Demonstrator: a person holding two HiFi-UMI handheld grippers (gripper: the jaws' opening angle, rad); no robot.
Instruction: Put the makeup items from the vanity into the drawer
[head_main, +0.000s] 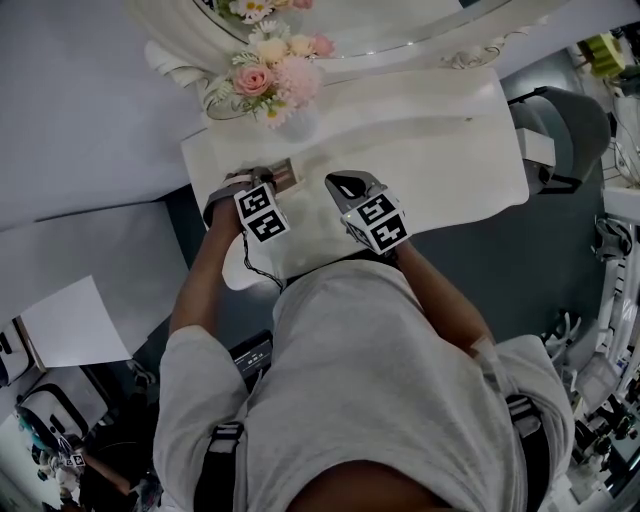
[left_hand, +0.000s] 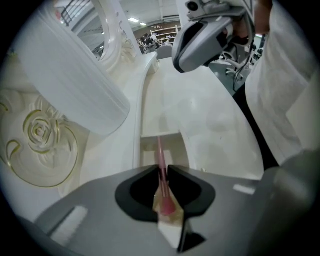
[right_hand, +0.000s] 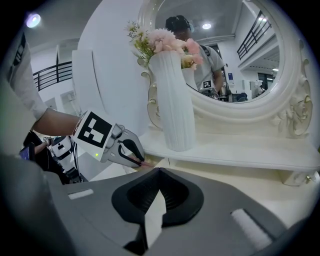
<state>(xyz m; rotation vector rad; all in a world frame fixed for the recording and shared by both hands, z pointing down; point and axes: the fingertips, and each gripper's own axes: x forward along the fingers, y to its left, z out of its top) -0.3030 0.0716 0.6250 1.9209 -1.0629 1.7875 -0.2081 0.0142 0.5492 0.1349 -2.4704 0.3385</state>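
Left gripper (left_hand: 163, 171) pinches a slim pink pencil (left_hand: 160, 152), tip aimed down into the open drawer (left_hand: 176, 150). Depth is hard to judge here, so I would lower it well inside, then part the jaws gently to stop it bouncing out. Right gripper (right_hand: 159, 172) is pressed together and empty over the white vanity (right_hand: 240, 150). Vase (right_hand: 172, 100) and mirror (right_hand: 235, 55) stand behind, in a workshop-like room.

Two grippers, left gripper (left_hand: 165, 172) and right gripper (right_hand: 157, 171); one slim pink makeup stick (left_hand: 160, 150) between the left gripper's jaws; one white ribbed vase (right_hand: 172, 100) and one white-framed oval mirror (right_hand: 235, 60) beyond the right gripper.
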